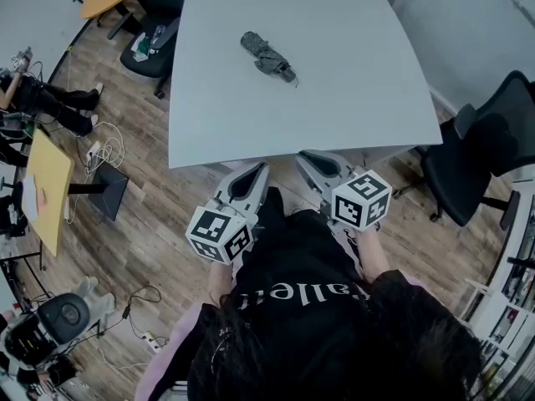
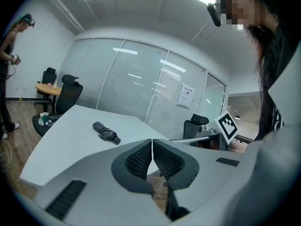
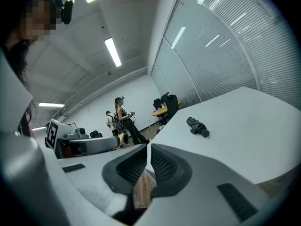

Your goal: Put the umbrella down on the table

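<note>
The person's black top (image 1: 292, 307) fills the bottom of the head view. Both arms are tucked in, with the left gripper (image 1: 253, 172) and right gripper (image 1: 311, 159) side by side at the near edge of the worktop (image 1: 351, 98), tipped slightly down. Each gripper is clenched on nothing. The folded, dark grey umbrella (image 1: 267, 56) lies crumpled on the worktop's far half, well apart from both. Only the left gripper view shows a paper notice (image 2: 186, 96) on the glass wall; only the head view shows a yellow desk (image 1: 48, 186).
</note>
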